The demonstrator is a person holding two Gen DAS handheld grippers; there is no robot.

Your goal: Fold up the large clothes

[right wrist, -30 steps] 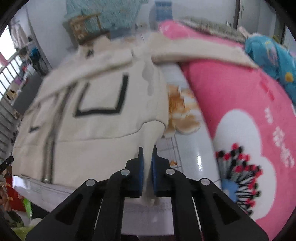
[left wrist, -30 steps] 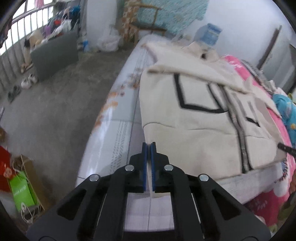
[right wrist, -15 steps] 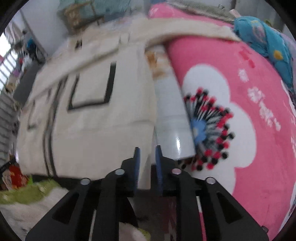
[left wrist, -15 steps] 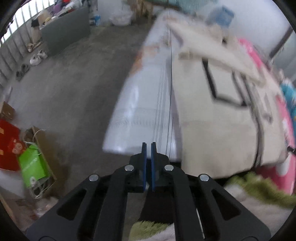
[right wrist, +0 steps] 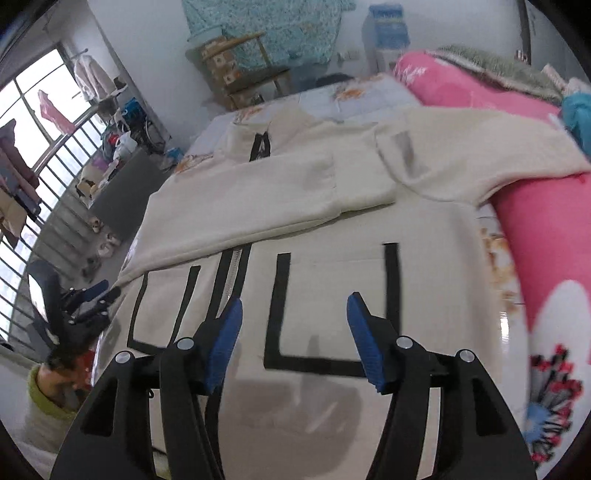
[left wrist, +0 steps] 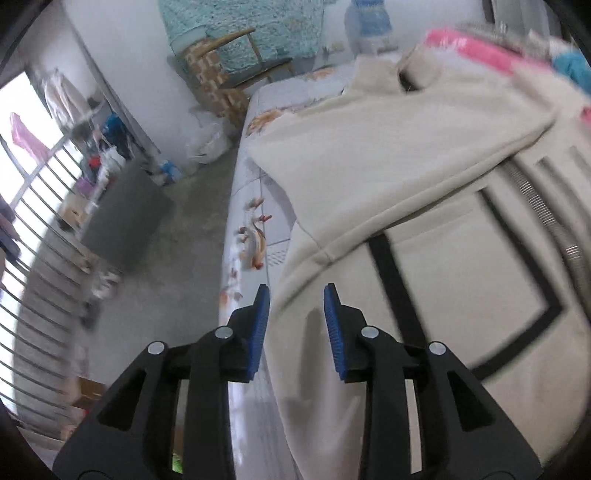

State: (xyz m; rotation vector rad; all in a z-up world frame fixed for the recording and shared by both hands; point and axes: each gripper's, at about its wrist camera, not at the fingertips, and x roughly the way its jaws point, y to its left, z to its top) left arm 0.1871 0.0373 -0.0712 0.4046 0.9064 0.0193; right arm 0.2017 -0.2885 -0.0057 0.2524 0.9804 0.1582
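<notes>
Both tongs above jacket

A bare grey concrete floor runs along the left of the bed, which carries a pale sheet printed with orange flowers and a pink quilt on its right side. Daylight comes through a barred window at far left, where clothes hang and clutter piles beside a dark grey board. Against the white far wall stands a wooden chair under a turquoise patterned cloth.
</notes>
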